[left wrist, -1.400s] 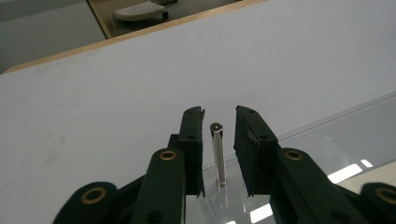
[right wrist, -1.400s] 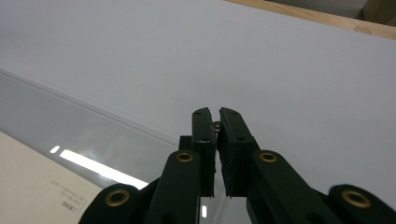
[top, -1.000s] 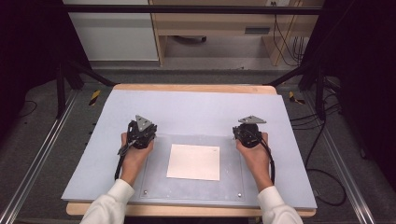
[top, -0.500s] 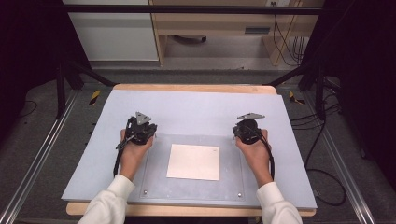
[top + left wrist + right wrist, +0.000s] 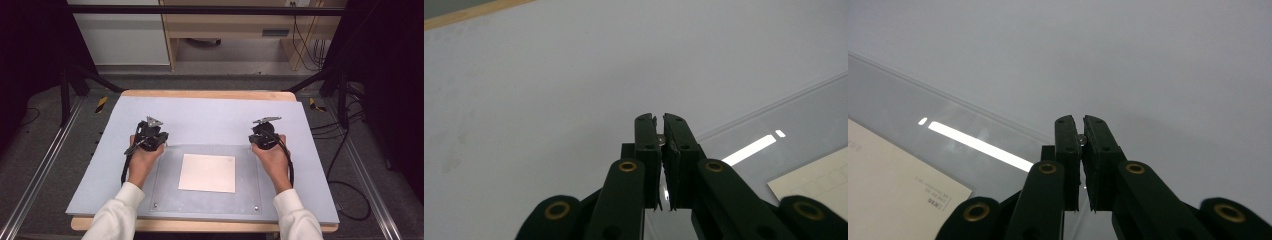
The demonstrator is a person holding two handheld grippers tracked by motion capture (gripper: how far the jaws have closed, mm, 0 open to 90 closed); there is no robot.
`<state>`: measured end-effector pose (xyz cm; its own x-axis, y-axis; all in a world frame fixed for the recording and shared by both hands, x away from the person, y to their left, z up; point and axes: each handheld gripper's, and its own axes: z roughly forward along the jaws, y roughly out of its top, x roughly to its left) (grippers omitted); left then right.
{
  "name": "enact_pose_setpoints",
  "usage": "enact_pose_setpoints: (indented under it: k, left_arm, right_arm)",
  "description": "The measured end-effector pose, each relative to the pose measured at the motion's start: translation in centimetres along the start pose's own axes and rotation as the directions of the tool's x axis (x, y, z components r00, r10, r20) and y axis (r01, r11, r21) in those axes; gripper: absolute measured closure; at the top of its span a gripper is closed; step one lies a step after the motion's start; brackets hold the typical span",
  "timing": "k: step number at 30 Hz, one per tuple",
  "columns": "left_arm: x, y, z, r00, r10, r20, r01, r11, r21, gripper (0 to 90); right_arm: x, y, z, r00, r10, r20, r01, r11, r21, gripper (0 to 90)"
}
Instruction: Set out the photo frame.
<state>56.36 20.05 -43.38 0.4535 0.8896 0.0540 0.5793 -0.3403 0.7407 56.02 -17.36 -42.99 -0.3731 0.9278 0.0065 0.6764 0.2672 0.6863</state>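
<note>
Nothing much has moved since a second ago: both your hands rest where they were, at the far corners of the clear plate (image 5: 165, 200), only the grey top plates have tilted slightly.

Nearest you, white sleeves enter from the bottom edge. Between your forearms lies the paper sheet (image 5: 207, 172), flat on the clear plate, touched by neither tool. Your left gripper (image 5: 659, 120) sits at the plate's far left corner with its jaws closed on nothing; your right gripper (image 5: 1082, 121) sits at the far right corner, likewise closed and empty.

Risk, as a judgement: the sheet lies flush on a smooth, glossy plate, so closed or steep jaws may push it sliding or crease its edge instead of lifting it.

Beyond lies the pale blue mat (image 5: 210, 112) on a wooden tabletop (image 5: 205, 94), then grey floor with cables (image 5: 345, 185), metal rails (image 5: 37, 175), and a wooden desk (image 5: 225, 30) against the far wall.
</note>
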Motion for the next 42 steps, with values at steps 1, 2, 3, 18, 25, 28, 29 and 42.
enact_pose_setpoints:
  k: [1,2,3,18,25,28,29,42]
  left_arm:
    - [0.0,0.1,0.0,1.0000,0.001,0.000,-0.001,1.0000,0.007,85.0]
    - [0.1,0.1,0.0,1.0000,0.000,0.004,0.000,0.9999,0.010,85.0]
    - [0.1,0.2,0.1,1.0000,-0.002,0.007,0.002,0.9999,0.013,85.1]
    - [1.0,1.5,0.8,0.9982,-0.042,0.042,0.039,0.9965,0.074,84.9]
    - [1.2,1.7,1.0,0.9978,-0.047,0.046,0.042,0.9945,0.096,85.0]
    - [1.2,1.8,1.0,0.9975,-0.052,0.047,0.047,0.9938,0.101,85.0]
    - [1.2,1.8,1.0,0.9974,-0.055,0.047,0.050,0.9936,0.101,85.0]
    - [1.4,2.1,1.3,0.9974,-0.057,0.046,0.051,0.9914,0.120,85.1]
  right_arm:
    - [0.0,0.1,0.0,1.0000,0.007,-0.001,-0.007,1.000,0.007,85.8]
    - [0.0,0.2,0.0,0.9999,0.010,-0.008,-0.010,1.000,0.012,85.8]
    - [-0.1,0.2,0.1,0.9999,0.009,-0.009,-0.009,1.000,0.015,85.8]
    - [-0.9,1.3,0.8,0.9982,0.041,-0.043,-0.038,0.998,0.056,85.8]
    - [-1.1,1.3,0.8,0.9978,0.043,-0.051,-0.041,0.998,0.047,85.7]
    - [-1.1,1.3,0.8,0.9976,0.045,-0.052,-0.043,0.998,0.049,85.6]
    - [-1.1,1.2,0.8,0.9977,0.042,-0.053,-0.040,0.998,0.045,85.5]
    - [-0.8,-0.3,-1.0,0.9982,-0.058,-0.016,0.057,0.997,-0.060,62.9]
